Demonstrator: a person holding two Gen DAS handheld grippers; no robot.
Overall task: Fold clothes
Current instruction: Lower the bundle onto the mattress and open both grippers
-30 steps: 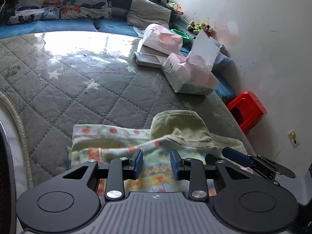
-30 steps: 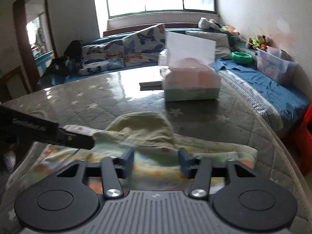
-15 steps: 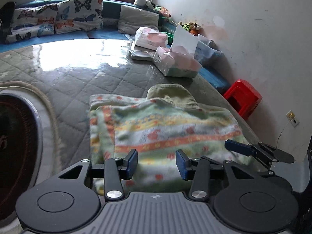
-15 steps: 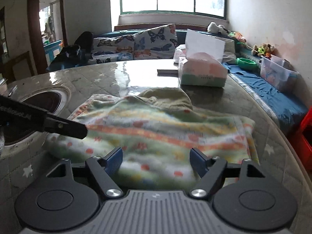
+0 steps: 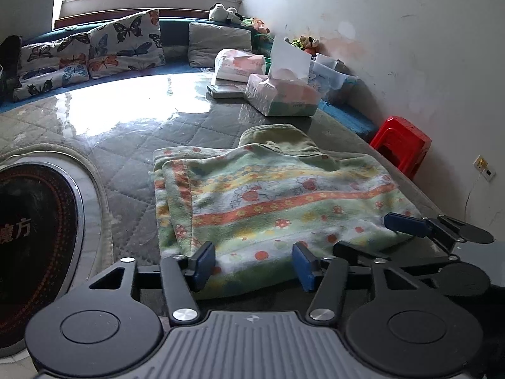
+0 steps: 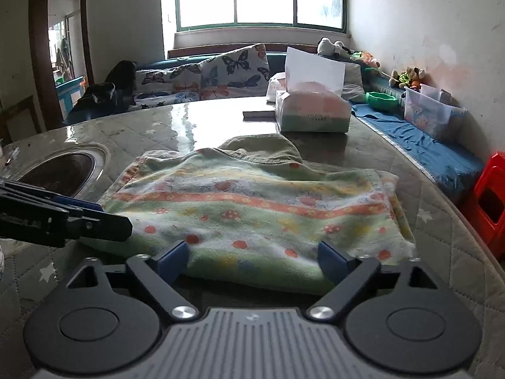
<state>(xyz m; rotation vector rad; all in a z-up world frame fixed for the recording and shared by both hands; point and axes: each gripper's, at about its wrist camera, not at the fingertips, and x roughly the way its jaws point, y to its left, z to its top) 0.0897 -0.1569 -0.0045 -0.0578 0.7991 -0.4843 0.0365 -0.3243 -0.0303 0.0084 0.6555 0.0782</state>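
Fleecy folded garment (image 5: pixel 277 202), hood farthest

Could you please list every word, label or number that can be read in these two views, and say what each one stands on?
"魔方": pale characters on the dark glass of the round cooktop set into the table, cut off at the left edge of the left wrist view.
Tissue box: one small line of print on its side, too blurred to read in either view.
Left gripper and right gripper: a small emblem on each body, no readable text.
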